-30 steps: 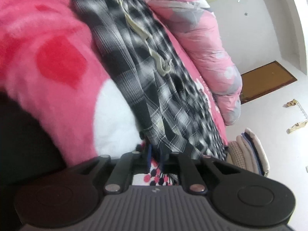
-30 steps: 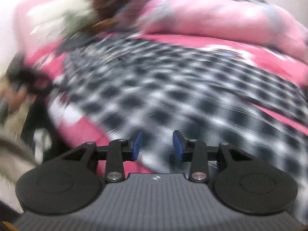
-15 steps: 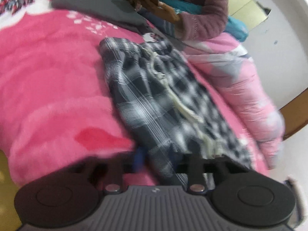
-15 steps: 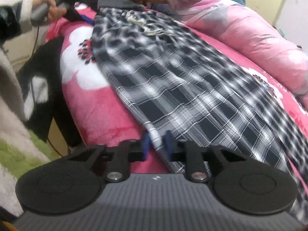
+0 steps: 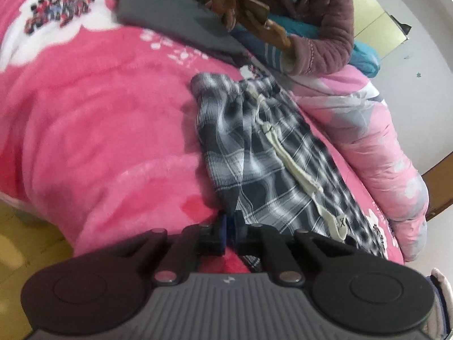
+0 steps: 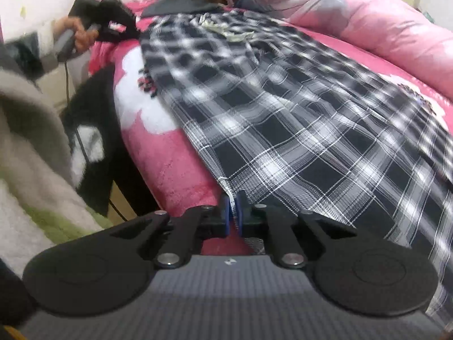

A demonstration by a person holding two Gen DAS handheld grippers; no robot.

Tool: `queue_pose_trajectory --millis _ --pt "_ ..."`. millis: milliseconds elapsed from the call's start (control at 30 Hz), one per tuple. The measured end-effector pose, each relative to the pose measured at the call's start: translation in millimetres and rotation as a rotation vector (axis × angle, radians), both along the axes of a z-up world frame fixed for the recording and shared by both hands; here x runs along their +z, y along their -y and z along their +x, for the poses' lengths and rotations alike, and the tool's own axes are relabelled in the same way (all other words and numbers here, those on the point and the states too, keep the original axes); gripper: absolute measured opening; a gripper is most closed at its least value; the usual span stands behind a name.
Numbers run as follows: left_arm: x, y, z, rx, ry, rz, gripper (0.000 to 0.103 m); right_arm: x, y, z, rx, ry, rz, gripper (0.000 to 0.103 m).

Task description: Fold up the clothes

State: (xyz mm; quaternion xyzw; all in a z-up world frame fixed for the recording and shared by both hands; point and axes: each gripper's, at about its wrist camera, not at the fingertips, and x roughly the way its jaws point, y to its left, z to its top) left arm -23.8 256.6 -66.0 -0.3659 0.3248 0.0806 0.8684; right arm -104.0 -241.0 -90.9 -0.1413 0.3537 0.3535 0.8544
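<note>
Black-and-white plaid trousers (image 5: 263, 158) with a cream drawstring (image 5: 294, 170) lie lengthwise on a pink fleece blanket (image 5: 99, 130). My left gripper (image 5: 230, 221) is shut on the near edge of the plaid cloth at the waist end. In the right wrist view the trousers (image 6: 297, 113) spread across the bed, and my right gripper (image 6: 232, 209) is shut on their near hem corner at the bed's edge. The left gripper (image 6: 93, 25) shows far off at the upper left of that view.
A seated person (image 5: 311, 28) in a mauve jacket holds a phone at the bed's far side. A grey garment (image 5: 175, 19) lies near them. A pink quilt roll (image 5: 376, 153) runs along the right. Fuzzy clothing (image 6: 36, 153) hangs left of the bed.
Both grippers have closed onto the trousers' edge. The left gripper has swung up over the bed so the waist and drawstring now lie ahead. The right gripper closed from open onto the hem.
</note>
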Motion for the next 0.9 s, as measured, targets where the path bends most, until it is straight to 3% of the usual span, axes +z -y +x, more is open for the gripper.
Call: queue_pose_trajectory --millis 67,167,300,433,567,700,833,900 --pt "4.9 -1.5 -4.4 0.020 0.007 0.010 0.018 6.3 11.4 -1.7 -0.002 -0.042 0.065 0.023" --pt "20.9 1.3 -16.5 0.096 0.050 0.103 0.033 25.2 38.6 0.2 -0.019 -0.071 0.201 0.025" --pt "38.1 18.2 -14.0 0.051 0.121 0.178 0.034 54.3 74.3 31.8 -0.125 0.014 0.344 0.033" --pt "33.3 70.7 15.9 -0.197 0.114 0.219 0.040 61.7 67.1 93.4 -0.200 0.092 0.301 0.034" --pt "11.6 126.9 43.1 -0.404 0.058 0.290 0.040 45.4 19.8 155.4 -0.123 0.062 0.250 0.034" --pt "-5.7 143.7 54.1 -0.449 0.029 0.389 0.038 24.5 -36.4 191.7 -0.015 0.066 0.118 0.034" --pt "-13.7 136.4 55.8 -0.471 0.053 0.384 0.036 7.0 -59.0 210.8 0.038 0.011 0.048 0.033" --pt "-15.4 130.9 56.6 -0.479 0.067 0.374 0.033 1.8 -60.1 207.3 0.052 -0.004 0.041 0.022"
